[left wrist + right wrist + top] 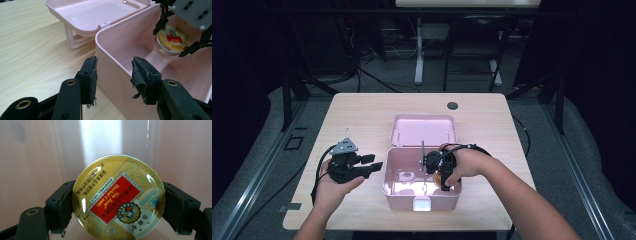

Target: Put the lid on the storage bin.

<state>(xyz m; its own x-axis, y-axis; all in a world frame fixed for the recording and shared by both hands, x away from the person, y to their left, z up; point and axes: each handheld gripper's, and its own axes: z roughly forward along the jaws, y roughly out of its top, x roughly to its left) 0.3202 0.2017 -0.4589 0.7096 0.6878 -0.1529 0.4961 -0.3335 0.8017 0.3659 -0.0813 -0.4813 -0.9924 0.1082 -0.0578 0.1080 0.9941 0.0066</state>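
Observation:
A pink plastic box (404, 199) stands open in the middle of the table, its hinged lid (423, 130) lying flat behind it. My right gripper (439, 176) reaches down into the box and is shut on a round gold candy tin (117, 197) with a red label, one pad (60, 207) on each side of it. The tin (172, 40) hangs above the box floor near the right wall. Just left of the box, my left gripper (373, 163) stands open. Its jaws point at the box's left wall (110, 65) with nothing gripped.
A light wooden table (362, 115) carries the box. A dark round cable hole (452, 105) sits near its far edge. Bare tabletop lies left of the box and around the lid (95, 12). Desk legs and cables stand on the dark floor beyond.

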